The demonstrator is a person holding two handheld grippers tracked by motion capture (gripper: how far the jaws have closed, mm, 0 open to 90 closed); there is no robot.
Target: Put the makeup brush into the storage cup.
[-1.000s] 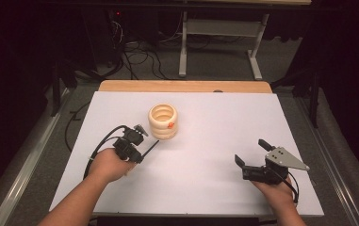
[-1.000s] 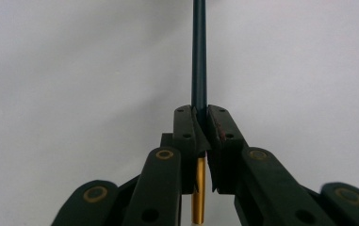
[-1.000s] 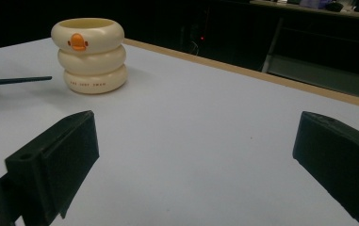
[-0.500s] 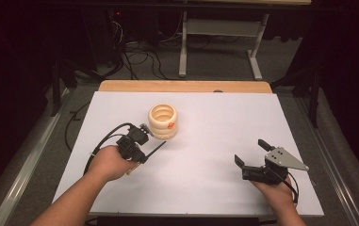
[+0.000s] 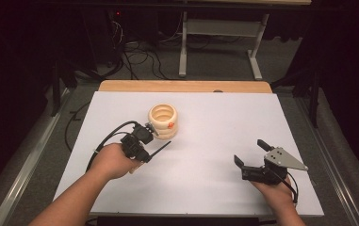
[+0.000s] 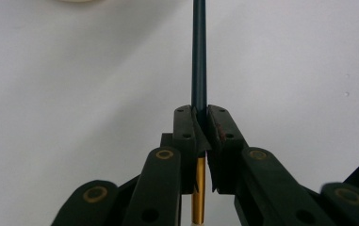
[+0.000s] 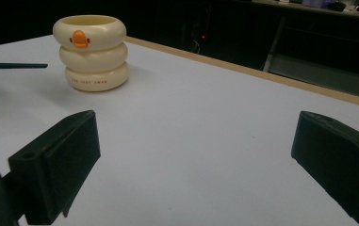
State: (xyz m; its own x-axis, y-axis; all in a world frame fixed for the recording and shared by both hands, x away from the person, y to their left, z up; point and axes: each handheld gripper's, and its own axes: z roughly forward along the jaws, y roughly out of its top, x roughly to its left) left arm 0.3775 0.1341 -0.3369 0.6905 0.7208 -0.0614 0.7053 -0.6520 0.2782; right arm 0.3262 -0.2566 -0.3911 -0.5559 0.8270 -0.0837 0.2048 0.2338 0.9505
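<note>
The left gripper (image 5: 145,151), seen from the high view, is clamped on a dark pen (image 5: 159,148) whose long axis points rightward, just below the cream ringed cup (image 5: 163,120); the right gripper (image 5: 254,157) rests well apart. The left gripper view shows the pen (image 6: 199,56) running straight out between closed jaws. In the right gripper view, its jaws stand wide apart and empty, the cup (image 7: 91,52) far ahead-left.

A dark blue-green stick (image 6: 199,52) with a golden-yellow lower section is seen clamped in the black left claw (image 6: 199,123), whose links are dotted with brass-coloured rivets. The ringed cup (image 5: 163,121) toward the far edge of the worktop (image 5: 224,117) is coloured cream, and is marked with a small orange duck bill and a line of brownish lettering on its lowest ring. The worktop is covered in pale white, with a light wood strip along its far edge. The right claw (image 5: 254,155) is black, topped by a grey plate.
</note>
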